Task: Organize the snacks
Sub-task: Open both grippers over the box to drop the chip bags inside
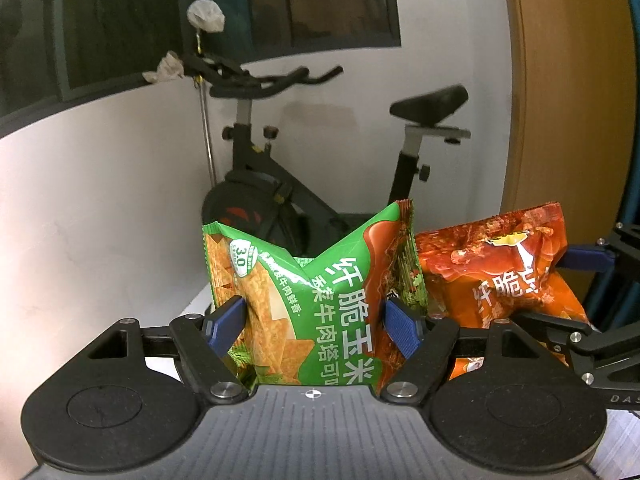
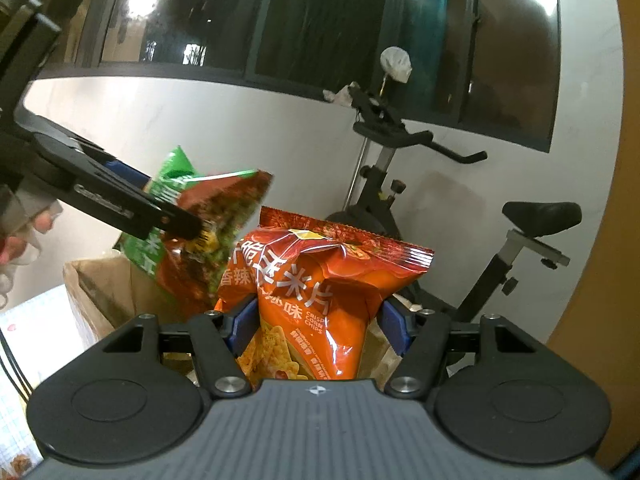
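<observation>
Carrying step: left gripper (image 1: pixel 314 322) clamps a green chip bag (image 1: pixel 304 300), right gripper (image 2: pixel 320 326) an orange bag (image 2: pixel 320 300); next, probably lowering the 2 into the cardboard box (image 2: pixel 92 300).

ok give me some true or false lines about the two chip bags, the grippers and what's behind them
1. The left gripper is clamped on a green corn chip bag. True.
2. The right gripper hangs empty. False: it grips an orange-red corn chip bag.
3. A black exercise bike stands against the white wall behind the bags. True.
4. Both bags lie flat on a table. False: each is held up in the air by its gripper.
5. A brown paper bag sits open below the green bag in the right wrist view. True.
6. The bike's saddle is bright red. False: it is black.
</observation>
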Tool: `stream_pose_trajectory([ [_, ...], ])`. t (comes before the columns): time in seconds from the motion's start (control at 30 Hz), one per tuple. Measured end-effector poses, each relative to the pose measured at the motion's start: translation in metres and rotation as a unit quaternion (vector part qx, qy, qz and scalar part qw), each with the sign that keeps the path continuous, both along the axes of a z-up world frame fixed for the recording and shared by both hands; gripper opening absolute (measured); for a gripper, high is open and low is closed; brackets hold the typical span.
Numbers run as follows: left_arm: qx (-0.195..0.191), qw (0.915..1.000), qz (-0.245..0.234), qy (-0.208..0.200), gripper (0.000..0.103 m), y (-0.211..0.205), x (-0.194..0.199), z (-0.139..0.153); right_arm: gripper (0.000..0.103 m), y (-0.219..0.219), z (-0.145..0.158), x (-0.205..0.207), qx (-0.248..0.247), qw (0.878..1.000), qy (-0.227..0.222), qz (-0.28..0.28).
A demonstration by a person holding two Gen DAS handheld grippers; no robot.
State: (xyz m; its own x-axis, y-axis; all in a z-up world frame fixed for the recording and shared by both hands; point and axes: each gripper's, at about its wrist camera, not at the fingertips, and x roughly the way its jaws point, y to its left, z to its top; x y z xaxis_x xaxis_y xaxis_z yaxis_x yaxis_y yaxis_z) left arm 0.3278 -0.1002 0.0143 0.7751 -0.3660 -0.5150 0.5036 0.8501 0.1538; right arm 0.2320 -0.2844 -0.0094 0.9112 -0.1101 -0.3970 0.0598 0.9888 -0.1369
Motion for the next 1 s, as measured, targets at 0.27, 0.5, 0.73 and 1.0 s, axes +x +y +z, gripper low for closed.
stream_pose_trajectory([
  [0.27, 0.000, 0.9997, 0.013, 0.019, 0.082, 0.006, 0.021, -0.009, 0.066, -0.004, -0.012, 0.006, 0.010, 1.000, 0.018, -0.002],
  [0.5, -0.013, 0.9994, 0.019, 0.026, 0.083, 0.012, 0.018, -0.009, 0.066, -0.004, -0.016, 0.007, 0.017, 0.999, 0.027, -0.001],
  [0.73, -0.025, 0.9990, 0.028, 0.025, 0.082, 0.022, 0.012, -0.011, 0.066, -0.004, -0.017, 0.015, 0.035, 0.998, 0.043, -0.005],
  [1.0, -0.042, 0.9976, 0.048, 0.027, 0.082, 0.042, 0.004, -0.006, 0.069, -0.002, -0.023, 0.033, 0.087, 0.993, 0.083, 0.010],
])
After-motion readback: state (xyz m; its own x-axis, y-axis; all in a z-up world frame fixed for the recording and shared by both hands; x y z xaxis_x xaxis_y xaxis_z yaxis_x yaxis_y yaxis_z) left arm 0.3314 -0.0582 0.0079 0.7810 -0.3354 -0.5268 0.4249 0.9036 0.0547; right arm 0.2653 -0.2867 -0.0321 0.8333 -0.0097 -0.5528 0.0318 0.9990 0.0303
